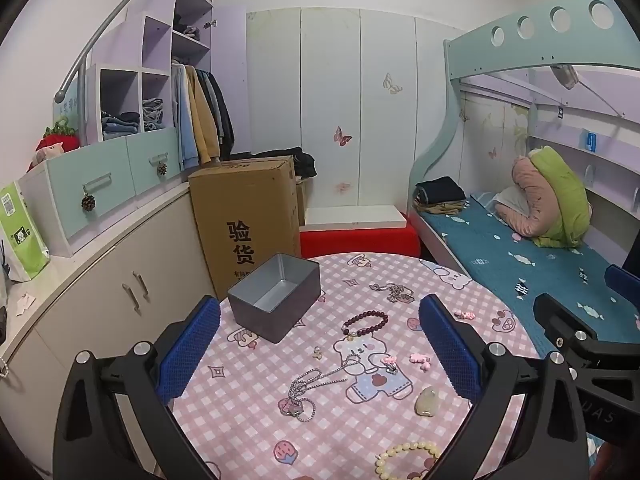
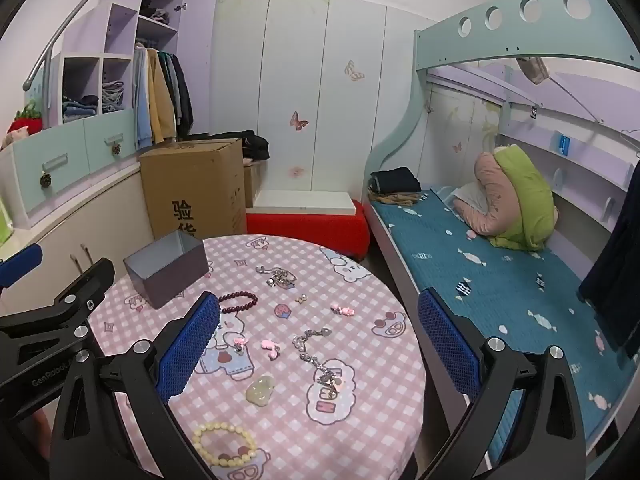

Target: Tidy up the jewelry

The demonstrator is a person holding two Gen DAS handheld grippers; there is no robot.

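An empty grey metal tin [image 1: 276, 298] [image 2: 168, 274] stands open at the table's far left. Jewelry lies scattered on the pink checked tablecloth [image 1: 240, 408]: a dark red bead bracelet [image 1: 366, 322] [image 2: 239, 302], a silver chain necklace [image 1: 310, 388], a cream bead bracelet [image 1: 404, 460] [image 2: 224, 444], a pale jade pendant [image 1: 427, 400] [image 2: 261, 390], pink clips [image 1: 421, 360] [image 2: 270, 346] and a silver charm bracelet [image 2: 316, 350]. My left gripper [image 1: 320, 356] is open and empty above the necklace. My right gripper [image 2: 320, 344] is open and empty above the charm bracelet.
More silver charms [image 1: 396, 293] [image 2: 280, 276] lie at the table's far side. A cardboard box [image 1: 248, 216] stands behind the tin by a cabinet [image 1: 120, 280]. A bunk bed with a blue sheet [image 2: 500, 280] runs along the right, close to the table edge.
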